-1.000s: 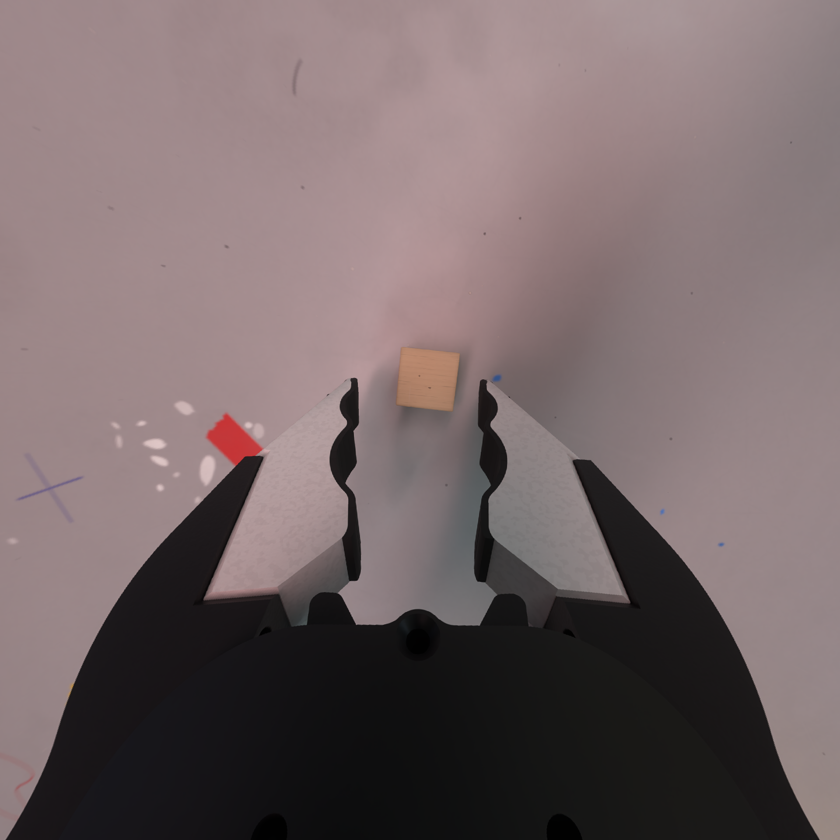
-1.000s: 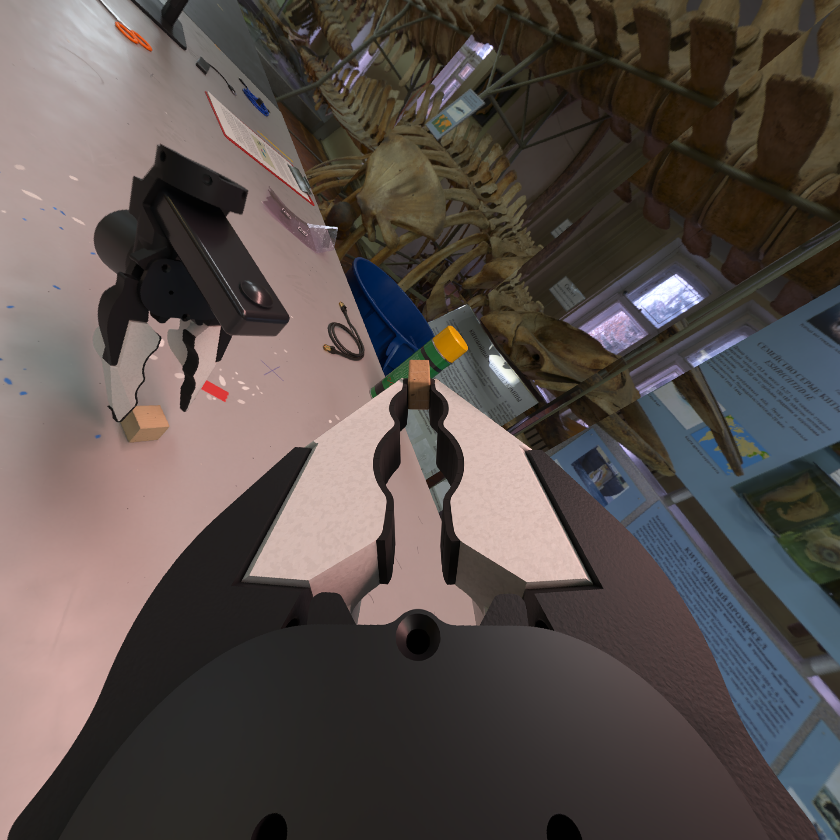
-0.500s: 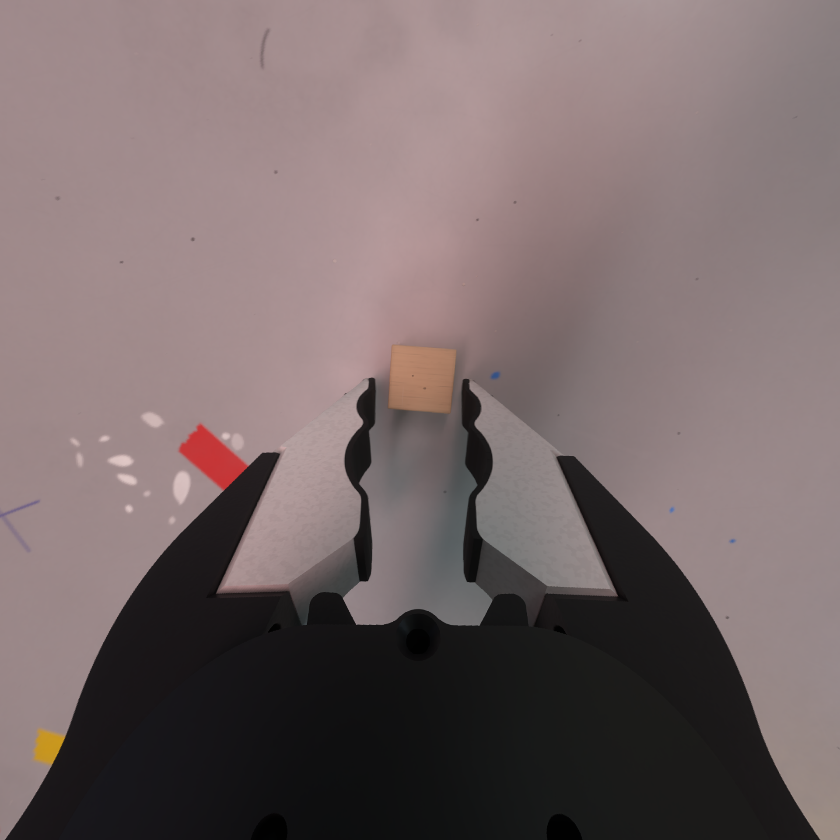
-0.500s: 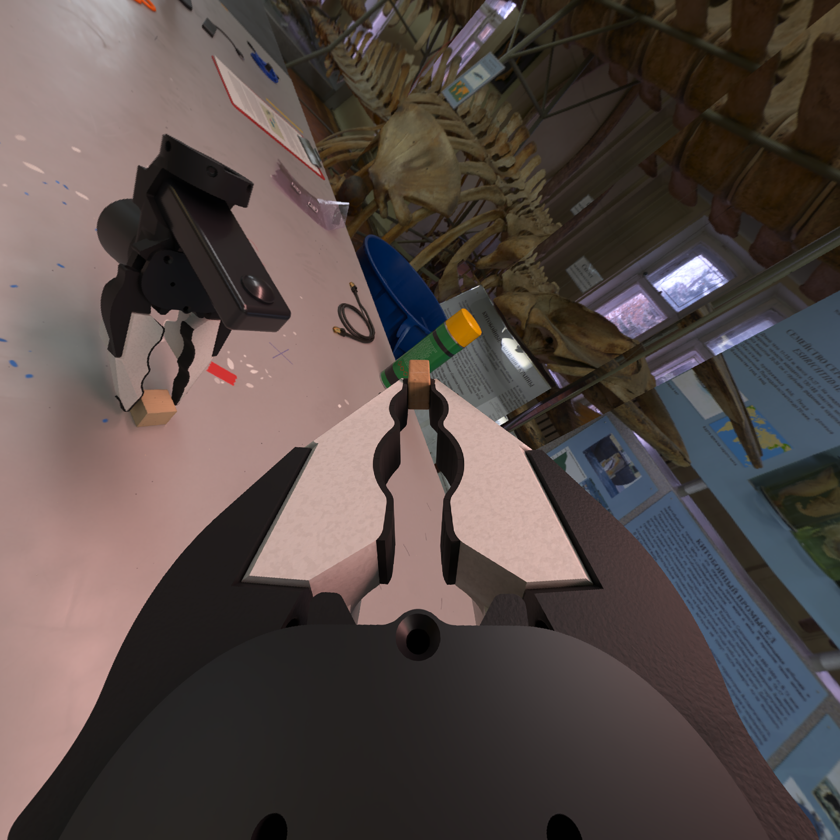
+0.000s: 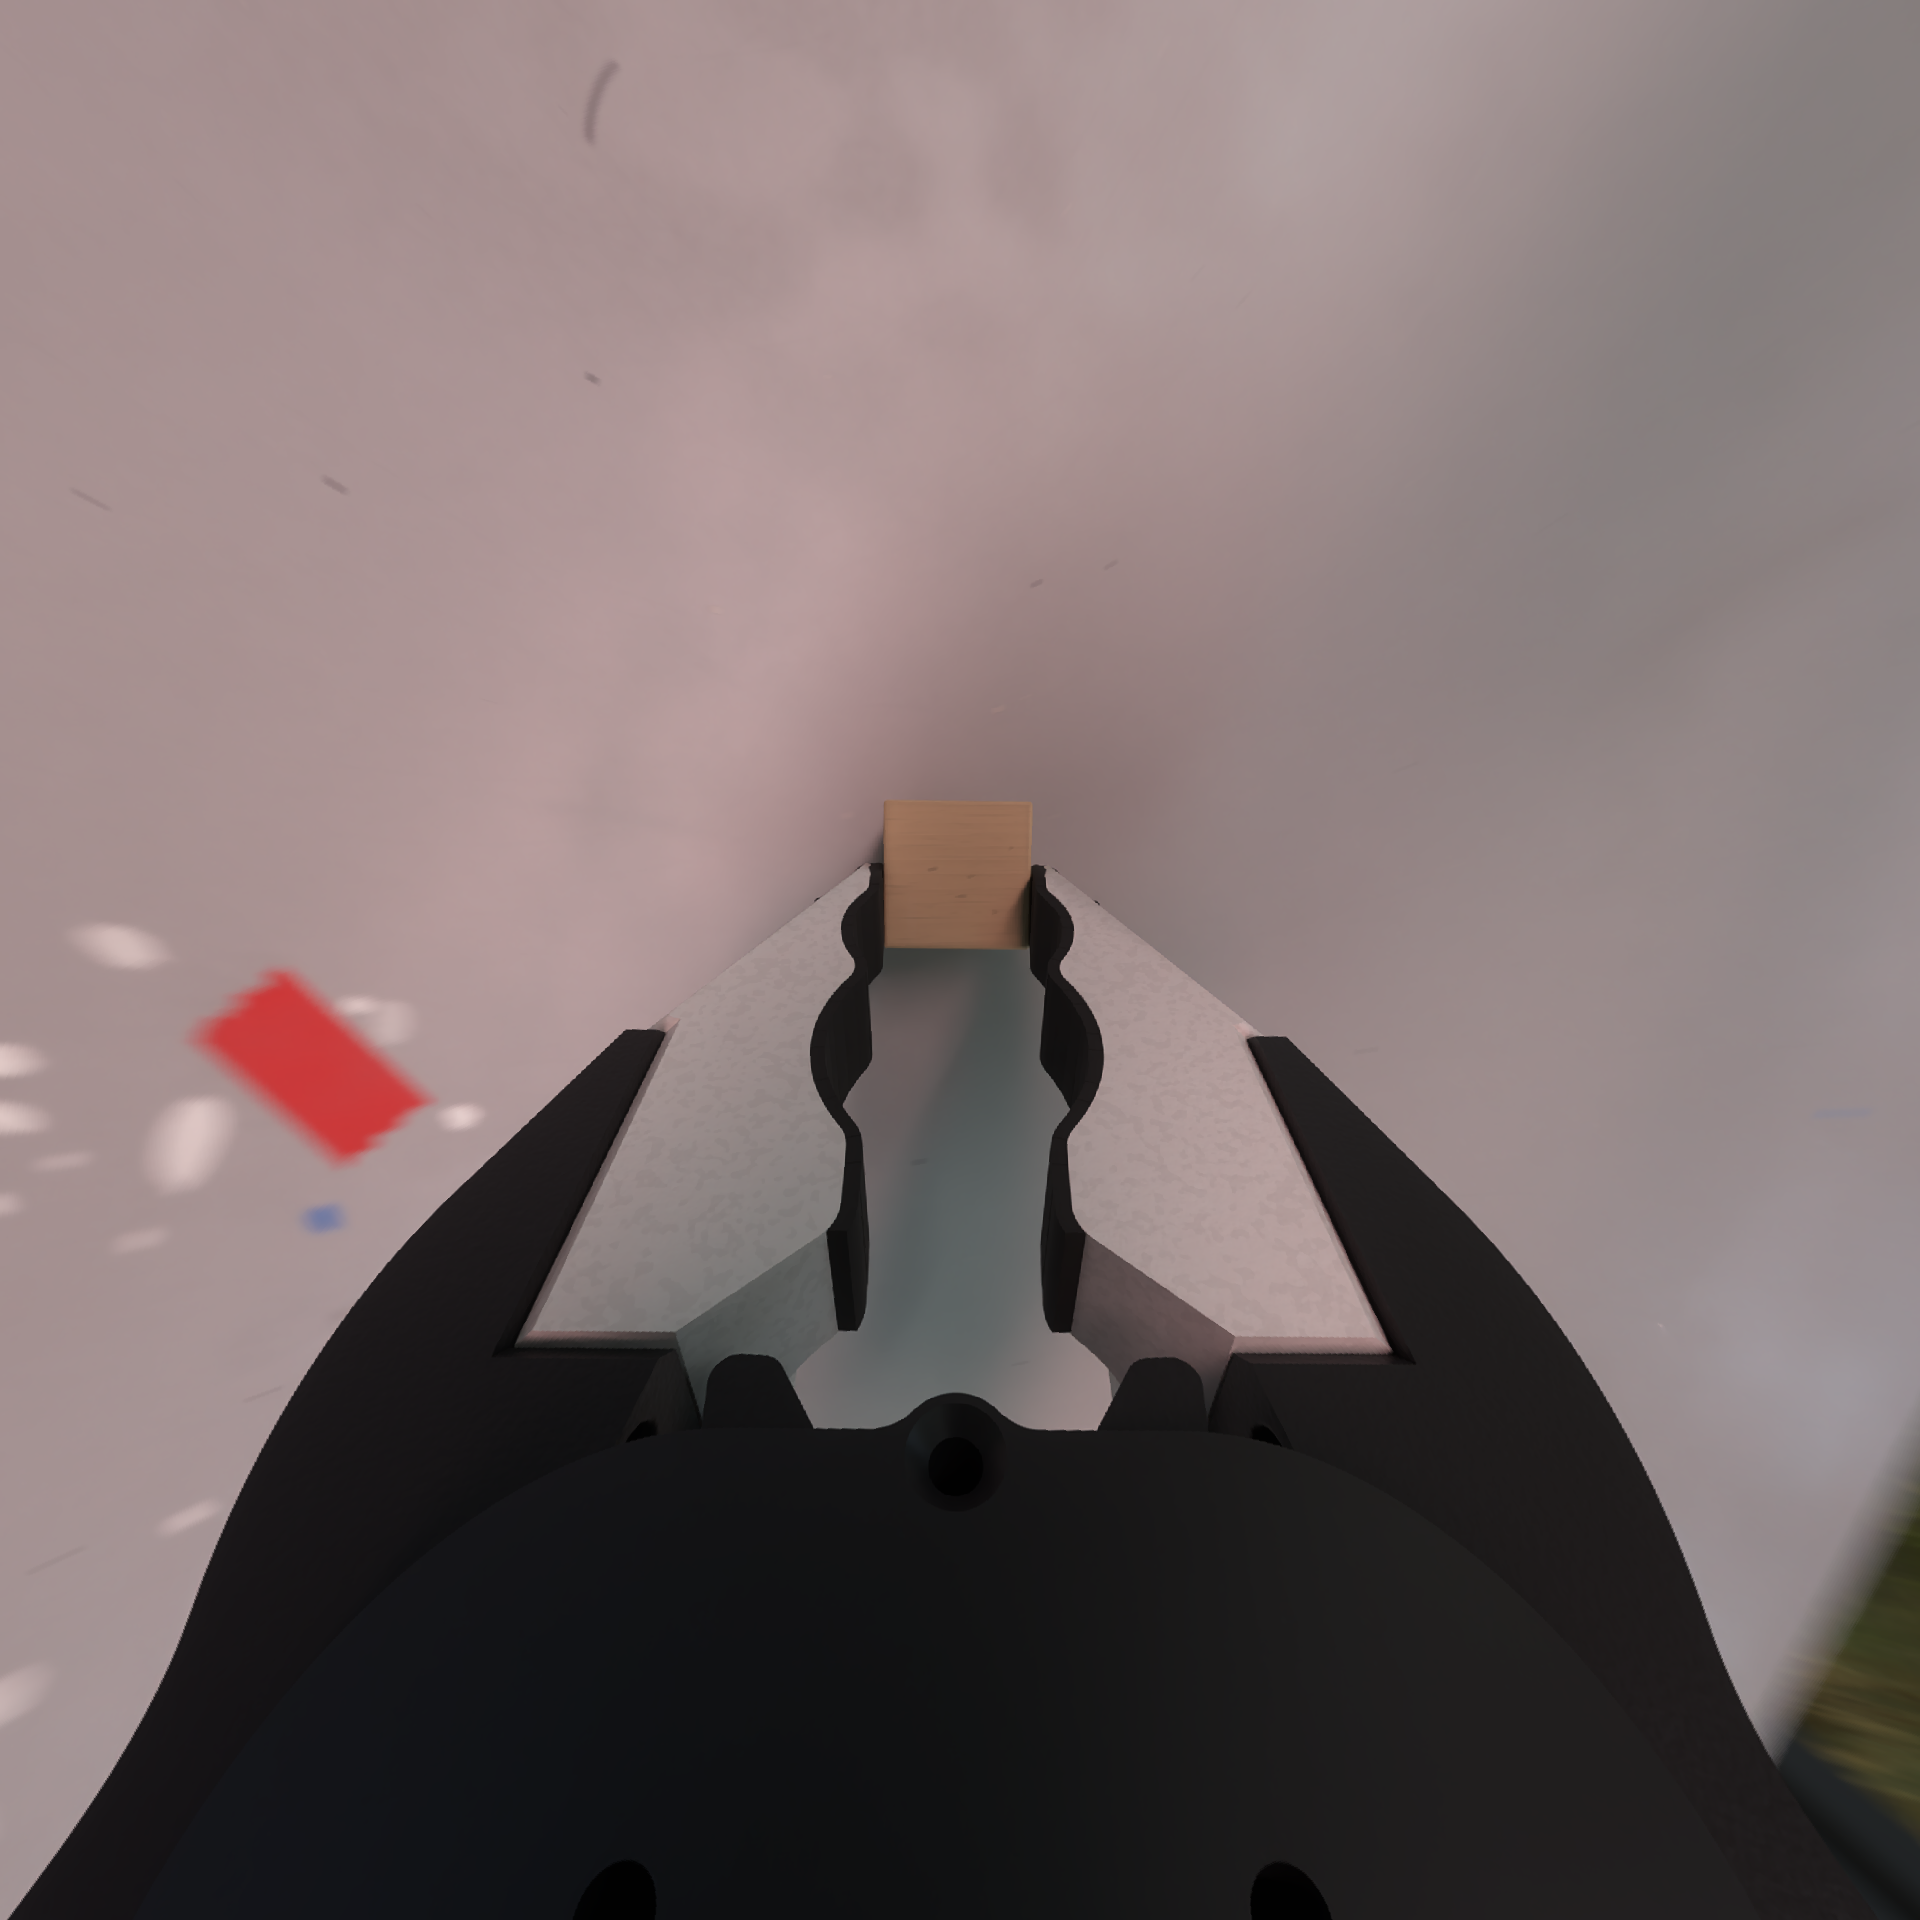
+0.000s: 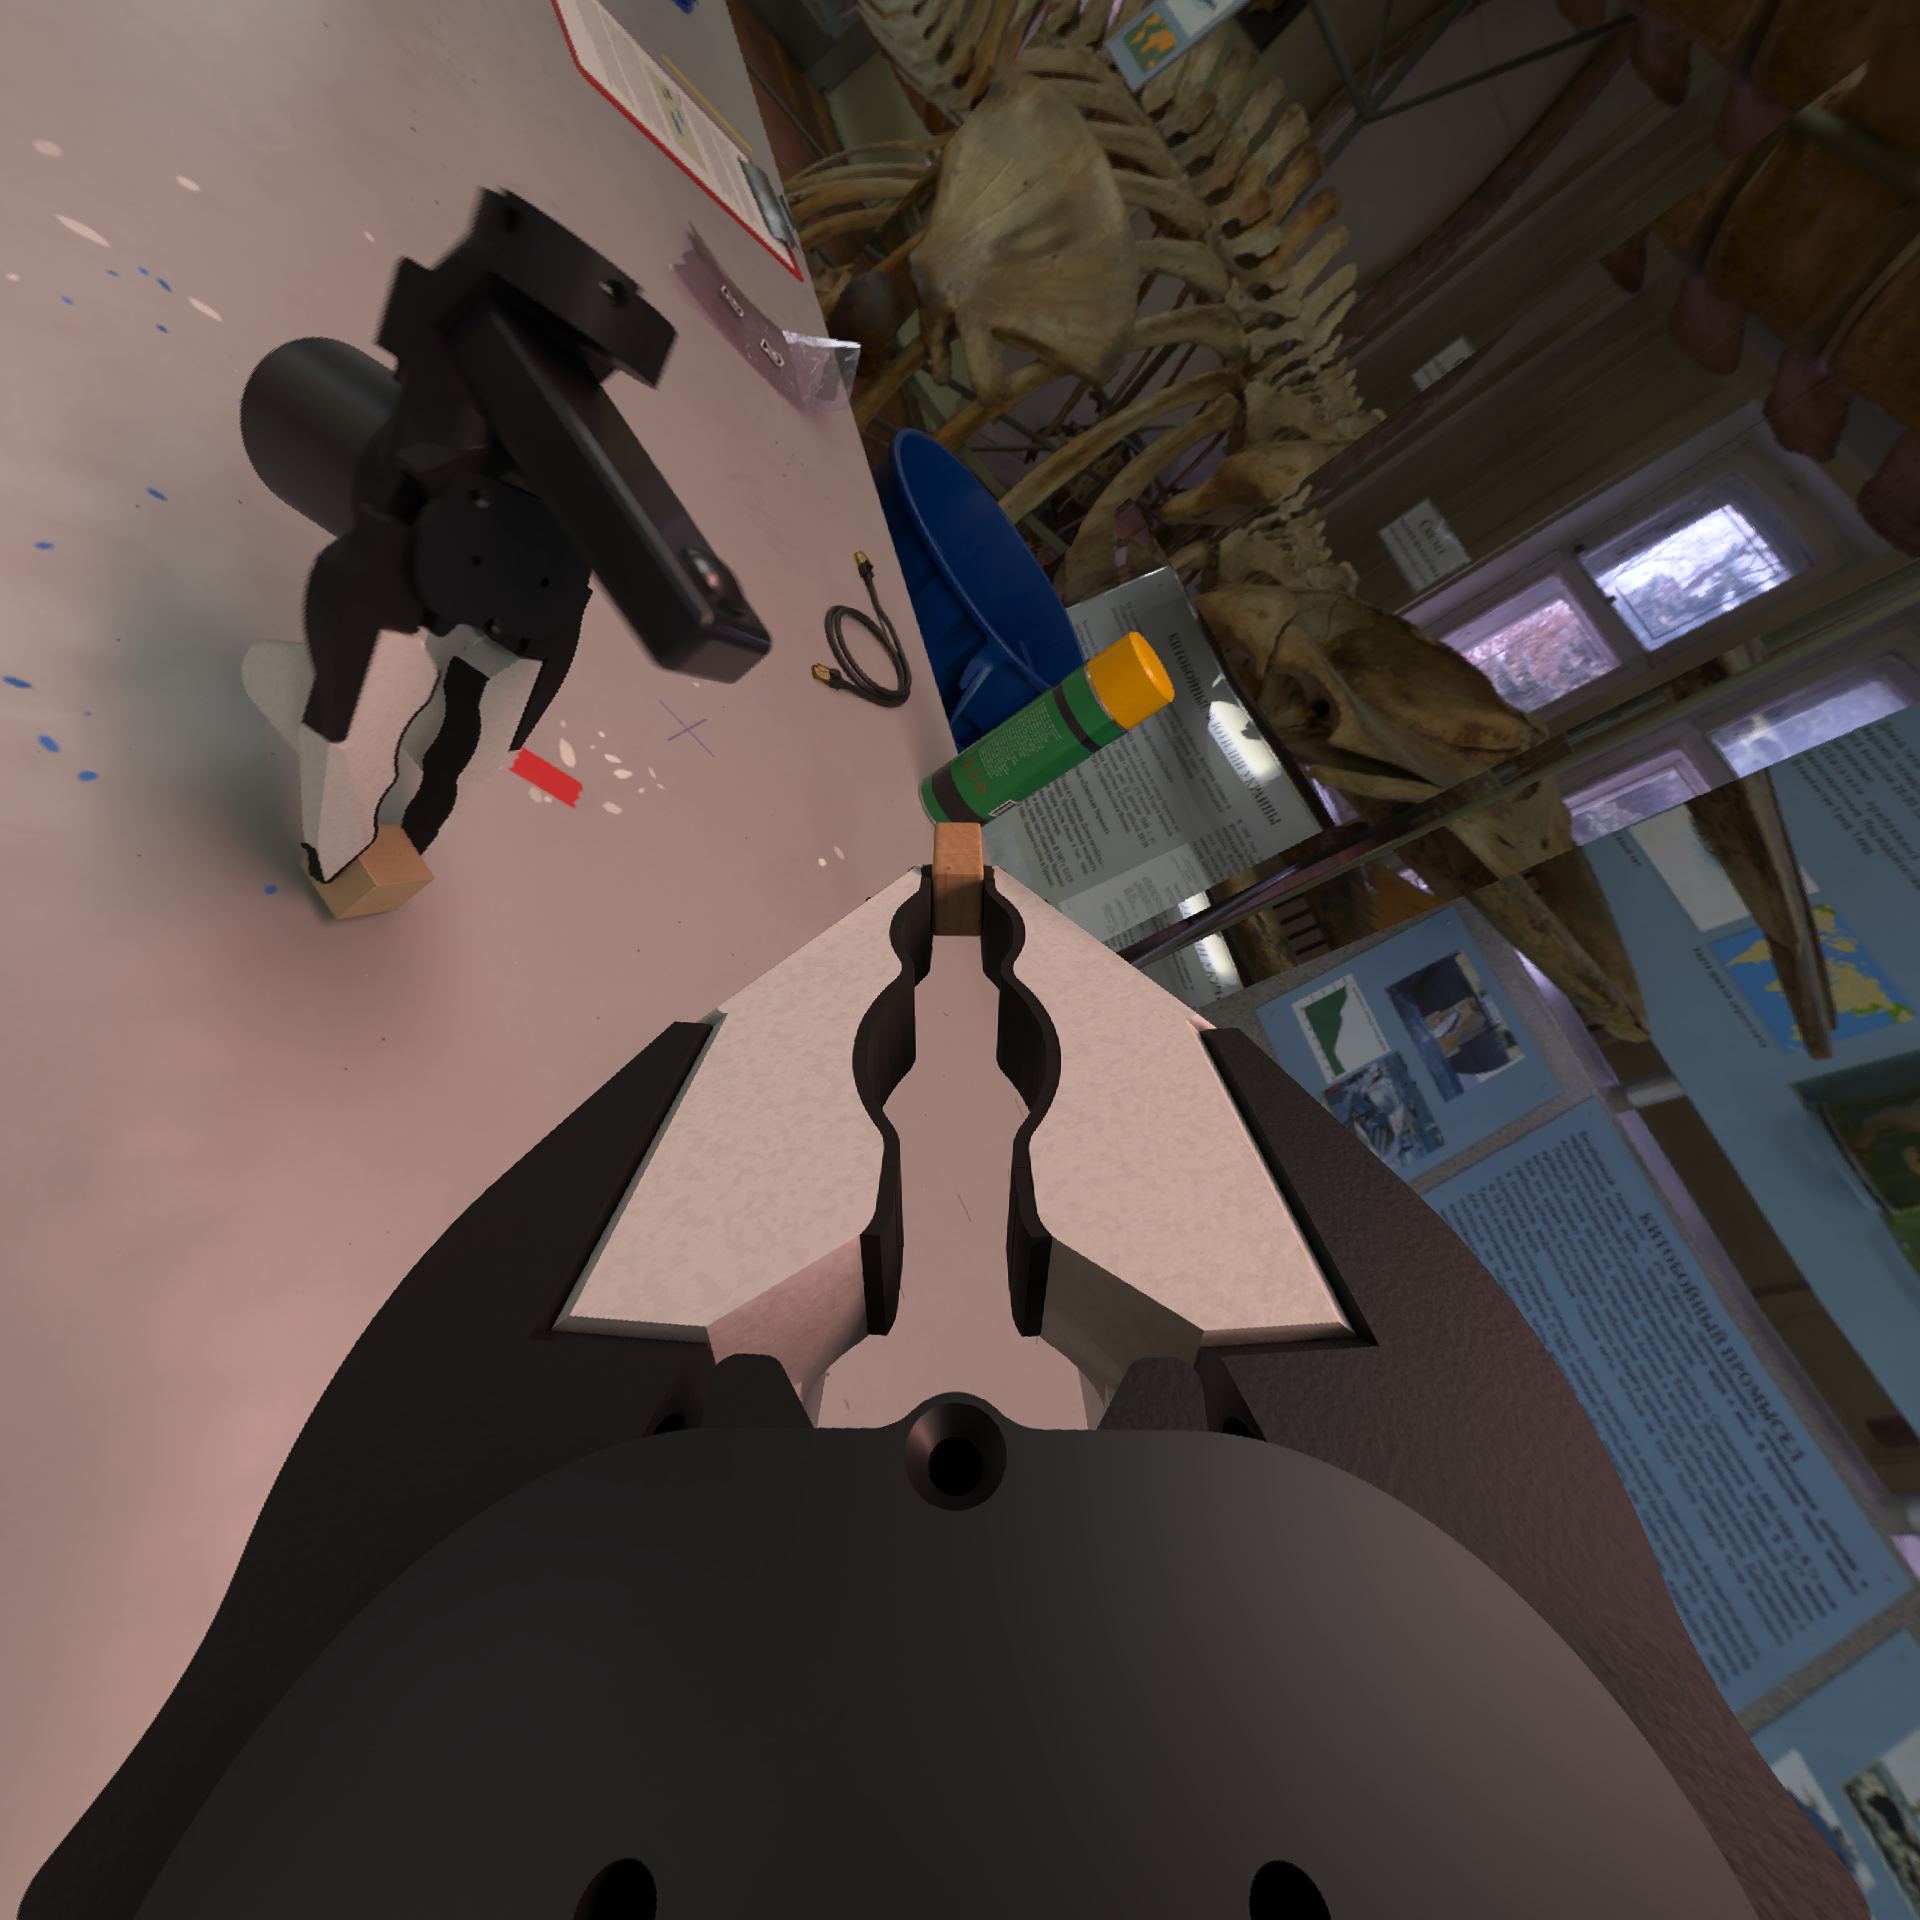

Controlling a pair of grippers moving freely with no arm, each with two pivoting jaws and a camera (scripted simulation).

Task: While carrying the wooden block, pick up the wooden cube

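Observation:
The wooden cube (image 5: 956,862) is light tan and sits between the tips of my left gripper (image 5: 956,888). The jaws press on both of its sides, right at the pinkish table. The right wrist view shows the same from the side: the left gripper (image 6: 364,842) points down and tilts, with the cube (image 6: 379,883) at its tips on the table. My right gripper (image 6: 956,888) is shut on the small wooden block (image 6: 956,857) and holds it in the air near the table's edge.
A red tape mark (image 5: 312,1075) lies left of the cube and also shows in the right wrist view (image 6: 545,777). A green spray can with an orange cap (image 6: 1049,727), a coiled black cable (image 6: 868,649), a blue bowl (image 6: 966,582) and a printed sheet (image 6: 675,125) are near the table's edge.
My left gripper has moved forward around the cube and closed its jaws on it. The right gripper has kept hold of the block and shifted its view a little.

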